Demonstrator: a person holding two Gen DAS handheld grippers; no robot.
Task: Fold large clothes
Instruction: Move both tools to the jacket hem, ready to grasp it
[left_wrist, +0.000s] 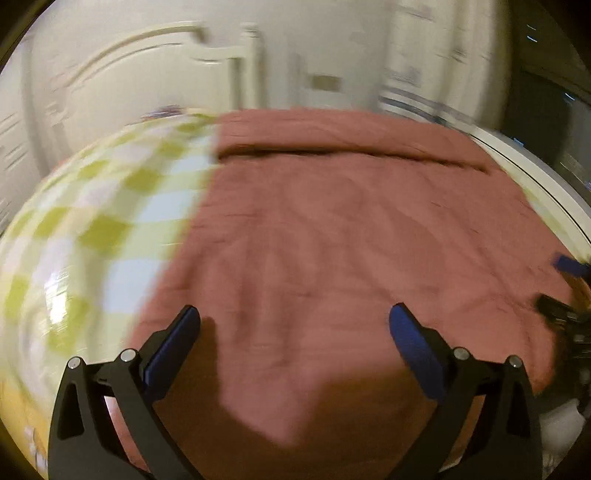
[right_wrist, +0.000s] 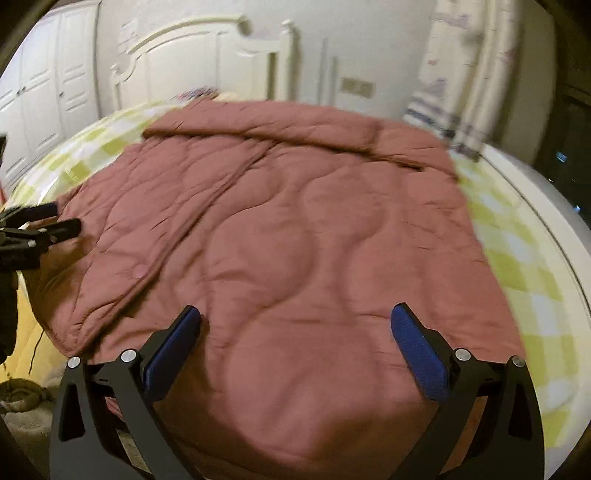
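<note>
Left wrist view is smeared with motion blur, so the quilting of the reddish-brown padded coat (left_wrist: 332, 240) hardly shows, and the right hand-held gripper (left_wrist: 565, 284) is cut off at the frame's right edge. The left hand-held gripper (left_wrist: 295, 321) hangs with fingers spread wide, nothing between them, just above the coat's near hem. From the right wrist the coat lies flat on the bed (right_wrist: 517, 258), straight ahead of the right hand-held gripper, which is likewise spread and empty. Beyond the coat stand a white headboard (right_wrist: 192, 55) and a wardrobe (right_wrist: 48, 85); a curtain (right_wrist: 461, 74) hangs farther right.
</note>
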